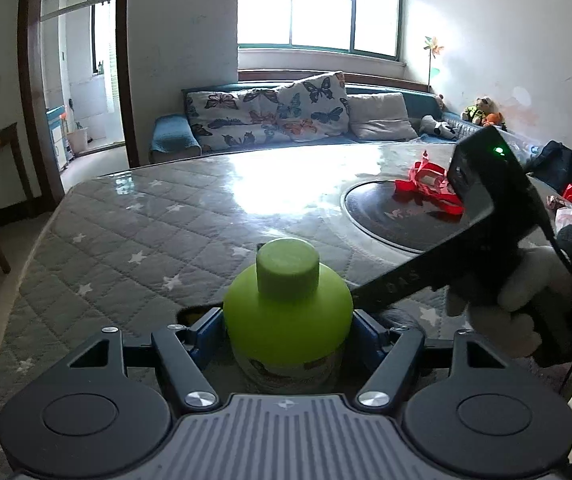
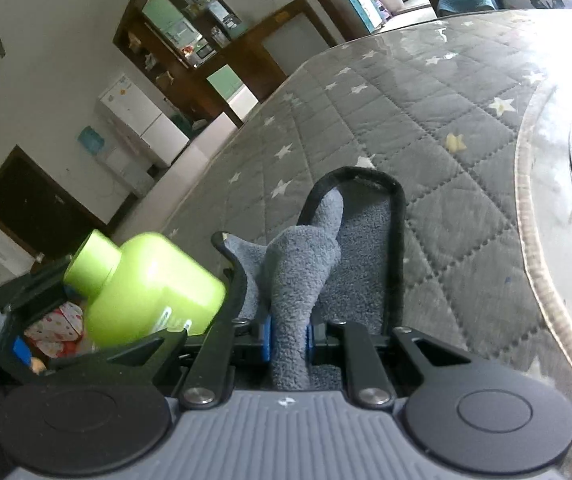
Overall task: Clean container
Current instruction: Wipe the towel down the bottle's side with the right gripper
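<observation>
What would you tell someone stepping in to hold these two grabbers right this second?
Left gripper: shut on the green bottle, cap on, held above the quilted table.
Right gripper: shut on the grey cloth, which hangs forward over the table, beside the bottle but not touching it.
Done: both things picked up.
Left: bring cloth to bottle and wipe; no wiping shows yet.

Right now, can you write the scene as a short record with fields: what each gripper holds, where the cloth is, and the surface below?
left gripper: shut on the green bottle, cap on
right gripper: shut on the grey cloth
cloth position: bunched between the fingers, black-trimmed part spread over the table, apart from the bottle
surface: quilted grey table cover with white stars
also on the table: dark round plate, red item
</observation>
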`<state>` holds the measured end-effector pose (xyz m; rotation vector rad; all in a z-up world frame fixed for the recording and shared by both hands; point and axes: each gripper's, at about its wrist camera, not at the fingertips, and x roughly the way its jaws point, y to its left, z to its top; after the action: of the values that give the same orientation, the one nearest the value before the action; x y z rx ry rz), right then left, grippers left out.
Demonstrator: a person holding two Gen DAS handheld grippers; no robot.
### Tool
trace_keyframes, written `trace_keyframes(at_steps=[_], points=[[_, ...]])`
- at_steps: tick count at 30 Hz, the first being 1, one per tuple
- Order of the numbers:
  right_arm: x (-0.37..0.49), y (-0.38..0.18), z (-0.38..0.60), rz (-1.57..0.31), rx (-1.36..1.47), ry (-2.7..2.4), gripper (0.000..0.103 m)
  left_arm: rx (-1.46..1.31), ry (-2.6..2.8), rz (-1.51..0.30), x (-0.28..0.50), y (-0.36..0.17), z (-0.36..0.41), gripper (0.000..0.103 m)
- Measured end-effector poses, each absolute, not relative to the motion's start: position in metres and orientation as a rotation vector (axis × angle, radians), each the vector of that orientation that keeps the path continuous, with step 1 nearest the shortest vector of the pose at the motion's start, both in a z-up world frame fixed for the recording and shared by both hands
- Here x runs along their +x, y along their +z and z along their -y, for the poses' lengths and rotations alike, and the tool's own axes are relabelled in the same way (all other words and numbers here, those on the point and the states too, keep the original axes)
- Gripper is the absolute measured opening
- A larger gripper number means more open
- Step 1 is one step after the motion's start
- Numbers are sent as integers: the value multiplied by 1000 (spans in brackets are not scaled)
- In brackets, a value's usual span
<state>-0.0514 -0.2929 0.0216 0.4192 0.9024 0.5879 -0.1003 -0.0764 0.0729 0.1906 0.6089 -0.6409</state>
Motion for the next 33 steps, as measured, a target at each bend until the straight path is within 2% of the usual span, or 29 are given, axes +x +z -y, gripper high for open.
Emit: trace_keyframes(at_steps=[9,18,33], points=[[-86,33,295,-881,404,605,15,164,-622,-605,-113,77,67,71],[-85,96,302,-711,464,684,15,165,-626,-594,-114,75,66,69],[-49,39,279,-872,473,647,15,166,-642,-594,-116,77,59,69]])
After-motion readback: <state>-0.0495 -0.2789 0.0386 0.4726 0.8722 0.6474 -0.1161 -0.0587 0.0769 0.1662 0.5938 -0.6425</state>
